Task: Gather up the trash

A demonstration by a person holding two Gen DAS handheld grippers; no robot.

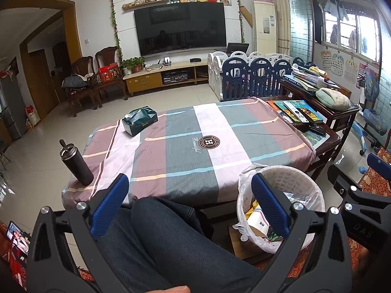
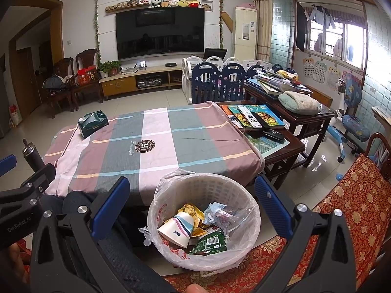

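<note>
A white trash basket (image 2: 244, 190) lined with a clear bag stands on the floor before the table. It holds a paper cup (image 2: 177, 227), a green wrapper (image 2: 210, 243), yellow wrappers and clear plastic. The basket also shows in the left wrist view (image 1: 293, 178). My right gripper (image 2: 191, 205) is open and empty, held above the basket. My left gripper (image 1: 190, 202) is open and empty, held over my knee (image 1: 158, 232), left of the basket. The striped tablecloth (image 2: 156, 146) carries a green tissue pack (image 2: 92, 123) and a dark bottle (image 1: 75, 163).
A low wooden side table (image 2: 281, 144) with books and remotes (image 2: 254, 118) stands right of the table. A red patterned seat cushion (image 2: 354, 207) lies at the right. A playpen fence (image 2: 220, 80), TV cabinet and chairs stand farther back.
</note>
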